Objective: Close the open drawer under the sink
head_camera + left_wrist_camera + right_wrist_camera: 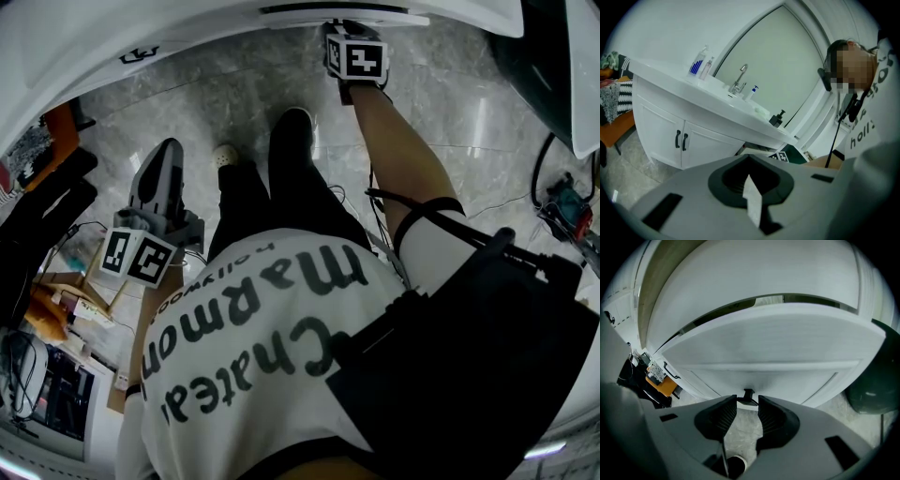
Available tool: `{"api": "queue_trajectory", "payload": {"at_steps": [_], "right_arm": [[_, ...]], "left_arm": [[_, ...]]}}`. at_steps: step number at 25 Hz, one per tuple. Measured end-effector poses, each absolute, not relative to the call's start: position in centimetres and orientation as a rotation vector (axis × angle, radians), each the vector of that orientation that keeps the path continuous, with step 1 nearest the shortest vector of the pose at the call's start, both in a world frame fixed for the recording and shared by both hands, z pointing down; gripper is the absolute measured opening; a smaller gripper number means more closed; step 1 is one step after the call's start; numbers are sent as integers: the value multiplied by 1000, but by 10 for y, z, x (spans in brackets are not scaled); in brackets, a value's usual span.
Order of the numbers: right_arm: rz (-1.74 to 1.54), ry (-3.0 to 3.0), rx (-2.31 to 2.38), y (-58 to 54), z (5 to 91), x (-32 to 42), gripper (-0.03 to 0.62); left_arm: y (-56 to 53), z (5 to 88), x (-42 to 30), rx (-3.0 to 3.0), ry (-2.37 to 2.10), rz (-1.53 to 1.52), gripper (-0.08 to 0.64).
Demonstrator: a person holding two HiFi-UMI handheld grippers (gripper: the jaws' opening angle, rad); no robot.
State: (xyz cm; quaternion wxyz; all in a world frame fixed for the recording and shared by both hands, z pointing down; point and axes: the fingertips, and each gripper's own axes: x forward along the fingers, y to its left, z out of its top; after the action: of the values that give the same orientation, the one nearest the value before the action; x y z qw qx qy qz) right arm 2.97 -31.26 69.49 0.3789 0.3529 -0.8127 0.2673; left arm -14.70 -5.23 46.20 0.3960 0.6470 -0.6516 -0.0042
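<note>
The white drawer front (pixel 768 348) stands out from the vanity, with a dark gap above it under the countertop. Its small black handle (pixel 748 393) sits right at the tips of my right gripper (pixel 747 400), whose ribbed pads (pixel 725 414) stand apart; I see no squeeze on the handle. In the head view the right gripper (pixel 345 30) reaches down to the drawer's edge (pixel 309 11). My left gripper (pixel 167 150) hangs back by the left leg, fingers together and empty. From the left gripper (pixel 750 180) I see the sink vanity (pixel 708 110) and the open drawer (pixel 757 149).
A dark green bin (pixel 874 380) stands just right of the drawer. Shoes (pixel 291 127) are planted on the marble floor close to the vanity. Boxes, cables and an orange stool (pixel 56 127) crowd the left side. Cupboard doors with black handles (pixel 680 139) lie left of the drawer.
</note>
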Motion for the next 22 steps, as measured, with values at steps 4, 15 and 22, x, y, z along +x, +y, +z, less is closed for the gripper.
{"api": "queue_trajectory", "payload": {"at_steps": [4,15,22], "right_arm": [[684,-2073,914,-314,695,28,150],[667,-2085,954,-327,688,25,150],[670,-2084,962,-328,687,24,150]], "left_arm": [[-48,462,-150,1632,-1657,-9,9],[-40,462,-155,1606,-1684,-28,9],[-31,460,-160,1588,-1705,-27,9]]}}
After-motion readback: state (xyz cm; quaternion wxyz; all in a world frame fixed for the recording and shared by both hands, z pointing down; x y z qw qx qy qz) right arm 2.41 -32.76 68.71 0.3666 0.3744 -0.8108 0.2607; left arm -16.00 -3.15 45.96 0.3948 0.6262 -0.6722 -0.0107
